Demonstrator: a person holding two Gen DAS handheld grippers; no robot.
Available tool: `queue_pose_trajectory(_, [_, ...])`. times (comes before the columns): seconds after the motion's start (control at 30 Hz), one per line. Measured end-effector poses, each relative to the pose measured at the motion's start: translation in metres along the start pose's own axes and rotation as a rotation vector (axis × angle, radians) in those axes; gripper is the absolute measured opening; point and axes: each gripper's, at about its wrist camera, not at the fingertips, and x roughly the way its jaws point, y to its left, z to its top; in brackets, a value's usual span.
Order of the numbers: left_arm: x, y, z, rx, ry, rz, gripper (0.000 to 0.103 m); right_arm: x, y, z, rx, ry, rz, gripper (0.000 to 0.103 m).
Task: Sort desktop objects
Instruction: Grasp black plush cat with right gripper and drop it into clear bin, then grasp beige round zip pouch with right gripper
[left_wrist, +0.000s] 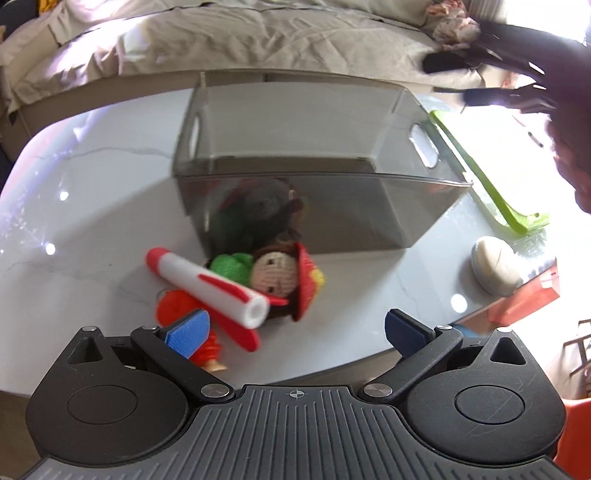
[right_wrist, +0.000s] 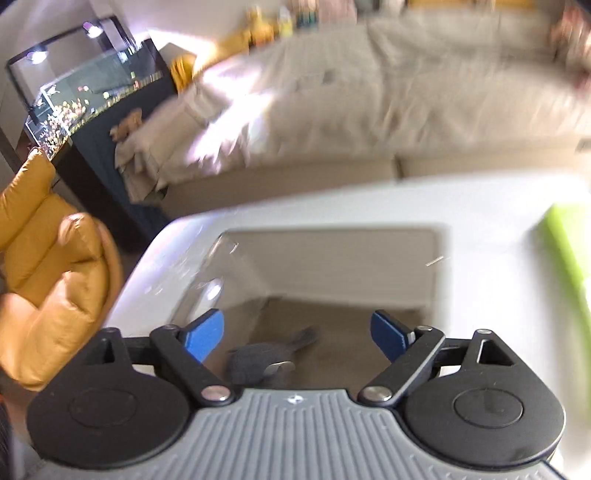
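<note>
A white marble-patterned table (left_wrist: 92, 177) is seen before a beige-covered sofa (left_wrist: 221, 33). On it stands a smoky transparent plastic bin (left_wrist: 295, 155); a dark grey object (right_wrist: 258, 360) — its kind cannot be told — lies inside. Just before the bin's near wall a white-and-red toy rocket (left_wrist: 214, 286) is laid across a crocheted doll with a red hat (left_wrist: 284, 277). The left gripper (left_wrist: 295, 328) is spread wide and empty above them. The right gripper (right_wrist: 295, 336) — equally spread — is held over the bin. A lime-green tray (left_wrist: 491, 177) sits beside the bin.

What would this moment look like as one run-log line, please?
left gripper: open, before marker and doll | right gripper: open, above bin | bin holds grey item
</note>
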Motion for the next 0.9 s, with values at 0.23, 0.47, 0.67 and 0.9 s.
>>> queue_pose_trajectory(0.23, [0.009,-0.031,-0.001,-0.057,0.084,-0.18,0.103,-0.053,-0.084,-0.074,-0.061,0.023,-0.196,0.099])
queue_pose_trajectory(0.47, [0.076,-0.098,0.011,-0.095,0.223,-0.574,0.103,-0.051,-0.153,-0.168,0.125,-0.017,-0.295,0.094])
queue_pose_trajectory(0.67, [0.173,-0.123,0.016,-0.325,0.218,-0.919,0.103,-0.052,-0.193,-0.221,0.342,-0.186,-0.173,0.094])
queue_pose_trajectory(0.9, [0.223,-0.135,0.006,-0.344,0.141,-0.911,0.103,-0.037,-0.262,-0.26,0.649,-0.189,-0.005,0.076])
